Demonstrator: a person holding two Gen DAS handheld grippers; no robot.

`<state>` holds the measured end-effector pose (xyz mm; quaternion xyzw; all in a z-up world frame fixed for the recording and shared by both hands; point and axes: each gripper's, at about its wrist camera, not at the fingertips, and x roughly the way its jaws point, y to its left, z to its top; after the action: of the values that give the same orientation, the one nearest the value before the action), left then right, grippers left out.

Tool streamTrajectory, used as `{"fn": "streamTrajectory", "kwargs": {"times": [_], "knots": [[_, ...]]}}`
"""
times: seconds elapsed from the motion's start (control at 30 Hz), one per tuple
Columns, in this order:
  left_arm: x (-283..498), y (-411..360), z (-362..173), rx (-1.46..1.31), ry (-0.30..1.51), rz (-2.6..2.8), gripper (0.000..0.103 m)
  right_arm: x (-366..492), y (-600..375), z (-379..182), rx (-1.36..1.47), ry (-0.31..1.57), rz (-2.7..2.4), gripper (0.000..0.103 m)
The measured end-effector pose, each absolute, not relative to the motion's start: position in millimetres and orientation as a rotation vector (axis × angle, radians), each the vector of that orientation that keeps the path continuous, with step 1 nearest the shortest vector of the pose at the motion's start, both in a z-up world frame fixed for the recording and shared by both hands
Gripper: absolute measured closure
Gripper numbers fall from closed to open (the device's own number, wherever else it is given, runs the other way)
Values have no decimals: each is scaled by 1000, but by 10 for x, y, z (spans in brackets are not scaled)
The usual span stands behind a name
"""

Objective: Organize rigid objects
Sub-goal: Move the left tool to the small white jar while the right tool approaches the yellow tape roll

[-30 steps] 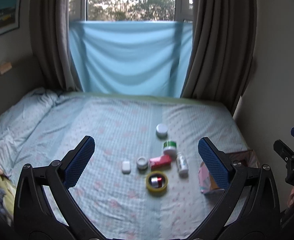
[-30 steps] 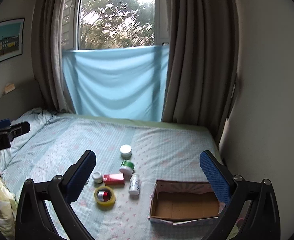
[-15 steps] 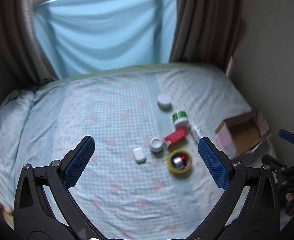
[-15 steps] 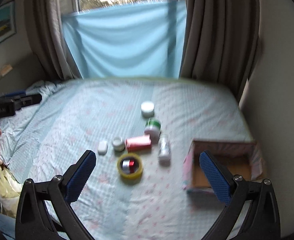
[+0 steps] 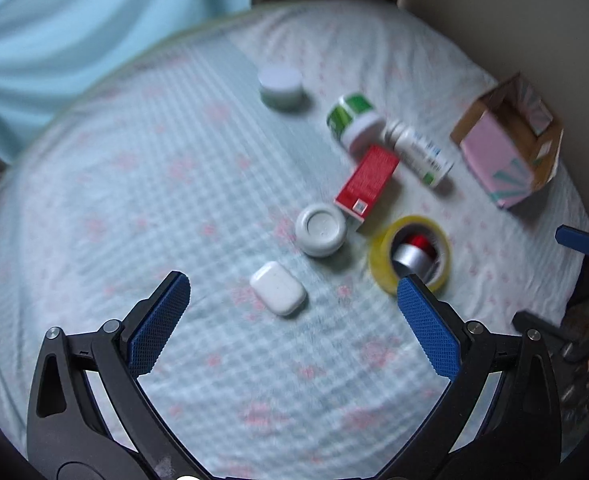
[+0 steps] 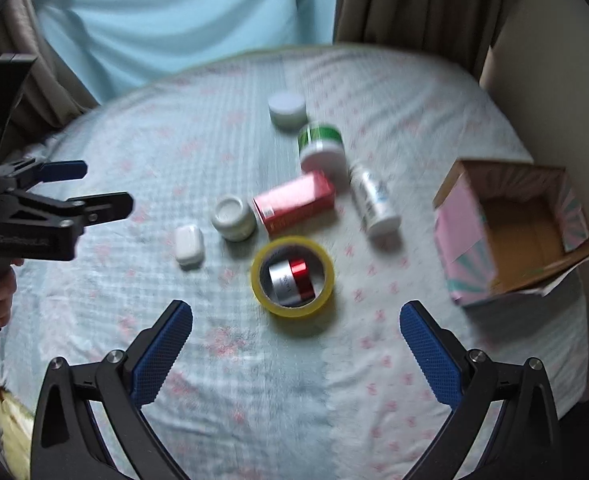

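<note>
Both the left gripper (image 5: 290,308) and the right gripper (image 6: 296,334) are wide open and empty, the white case (image 5: 278,288) at 12 o'clock of the left one.

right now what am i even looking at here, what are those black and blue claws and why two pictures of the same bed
Those claws are two hand-held grippers; a person carries one in each hand, and a fisheye camera on each looks out along its fingers. One picture comes from the left gripper, the other from the right gripper. Both are open and hold nothing. On the bed sheet lie a white case, a small white jar, a red box, a green-labelled jar, a white bottle, a white tub, and a yellow tape roll around a silver and red can. An open cardboard box sits to the right.
</note>
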<state>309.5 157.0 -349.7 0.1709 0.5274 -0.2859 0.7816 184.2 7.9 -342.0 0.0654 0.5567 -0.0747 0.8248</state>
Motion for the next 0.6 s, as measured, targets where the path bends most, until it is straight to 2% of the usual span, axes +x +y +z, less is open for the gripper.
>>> {"fn": "streamTrajectory", "kwargs": {"times": [0.27, 0.53, 0.6], "knots": [[3439, 1281, -4416, 418, 1203, -677, 1, 2194, 225, -4321, 140, 1307, -193, 0], [3512, 1030, -4956, 454, 1229, -707, 4, 2423, 110, -4888, 194, 1377, -250, 0], [3533, 962, -5032, 456, 1229, -698, 9, 2446, 58, -4957, 222, 1382, -272, 0]]}}
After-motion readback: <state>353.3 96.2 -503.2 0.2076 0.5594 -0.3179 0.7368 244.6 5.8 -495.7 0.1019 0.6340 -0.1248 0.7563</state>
